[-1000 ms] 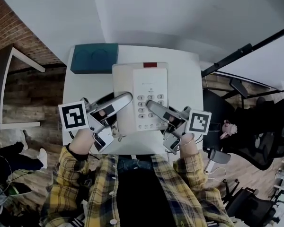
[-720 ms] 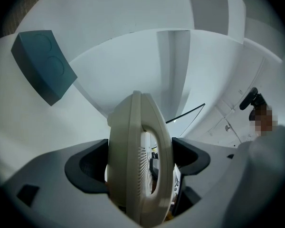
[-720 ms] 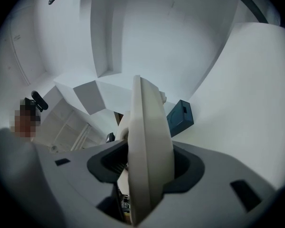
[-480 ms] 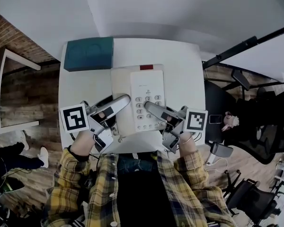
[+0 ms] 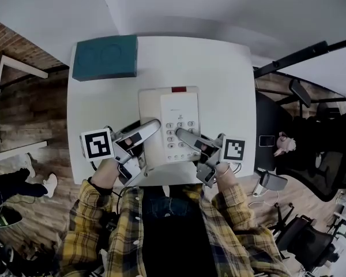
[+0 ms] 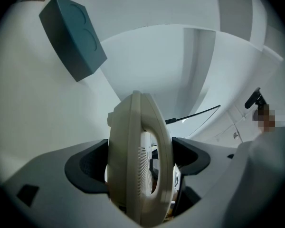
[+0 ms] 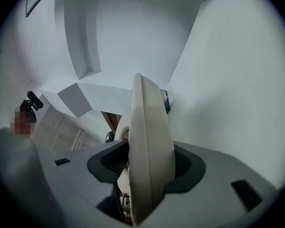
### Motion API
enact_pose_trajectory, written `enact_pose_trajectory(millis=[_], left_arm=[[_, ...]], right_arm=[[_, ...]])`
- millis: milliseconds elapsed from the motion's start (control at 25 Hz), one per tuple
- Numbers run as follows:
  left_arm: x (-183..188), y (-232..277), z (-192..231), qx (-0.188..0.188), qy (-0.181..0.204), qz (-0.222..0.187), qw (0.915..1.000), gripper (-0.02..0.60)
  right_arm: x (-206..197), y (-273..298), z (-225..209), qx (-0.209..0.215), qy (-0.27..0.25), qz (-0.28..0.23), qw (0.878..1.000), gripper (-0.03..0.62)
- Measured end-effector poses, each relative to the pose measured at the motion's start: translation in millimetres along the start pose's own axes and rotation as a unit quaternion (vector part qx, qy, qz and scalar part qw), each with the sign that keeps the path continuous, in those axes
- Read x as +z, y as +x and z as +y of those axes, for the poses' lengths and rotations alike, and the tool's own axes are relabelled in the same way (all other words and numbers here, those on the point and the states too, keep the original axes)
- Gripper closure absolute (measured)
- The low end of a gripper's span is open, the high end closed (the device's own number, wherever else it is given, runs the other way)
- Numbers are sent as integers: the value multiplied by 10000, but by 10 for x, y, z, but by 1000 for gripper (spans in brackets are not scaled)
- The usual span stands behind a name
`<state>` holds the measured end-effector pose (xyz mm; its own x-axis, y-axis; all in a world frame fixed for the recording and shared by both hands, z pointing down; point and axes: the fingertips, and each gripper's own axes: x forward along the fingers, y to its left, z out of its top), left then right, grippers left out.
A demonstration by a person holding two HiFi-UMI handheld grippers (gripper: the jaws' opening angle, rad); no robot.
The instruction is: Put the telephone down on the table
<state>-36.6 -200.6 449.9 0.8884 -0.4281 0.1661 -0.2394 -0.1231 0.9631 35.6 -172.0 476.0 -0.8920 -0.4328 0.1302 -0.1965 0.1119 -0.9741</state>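
Observation:
A cream desk telephone (image 5: 170, 124) with a keypad and a red strip at its far end is held over the near middle of the white table (image 5: 225, 74). My left gripper (image 5: 151, 126) is shut on its left near edge. My right gripper (image 5: 181, 134) is shut on its right near side by the keys. In the left gripper view the telephone (image 6: 133, 127) stands edge-on, pinched between the dark pads (image 6: 88, 167) of the left gripper (image 6: 140, 163). The right gripper view shows the telephone (image 7: 149, 122) clamped the same way in the right gripper (image 7: 147, 167). Whether its base touches the table is hidden.
A teal box (image 5: 104, 57) lies at the table's back left corner, also seen as the teal box (image 6: 73, 37) in the left gripper view. Office chairs (image 5: 311, 160) stand to the right of the table. A white wall rises behind it, with wooden floor to the left.
The telephone, still held by both grippers, now looks smaller and sits a little nearer the table's front edge. More of the tabletop shows around it. Neither grip has changed.

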Motion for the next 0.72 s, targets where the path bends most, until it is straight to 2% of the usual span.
enact_pose_trajectory(millis=[440, 720], left_arm=[[-137, 81, 539, 227, -322, 90, 9992, 187], [-215, 92, 825, 309, -761, 78, 9966, 187]], right_arm=[[-140, 96, -526, -305, 25, 369, 9989, 358], [-238, 147, -783, -594, 292, 606, 9960, 345]])
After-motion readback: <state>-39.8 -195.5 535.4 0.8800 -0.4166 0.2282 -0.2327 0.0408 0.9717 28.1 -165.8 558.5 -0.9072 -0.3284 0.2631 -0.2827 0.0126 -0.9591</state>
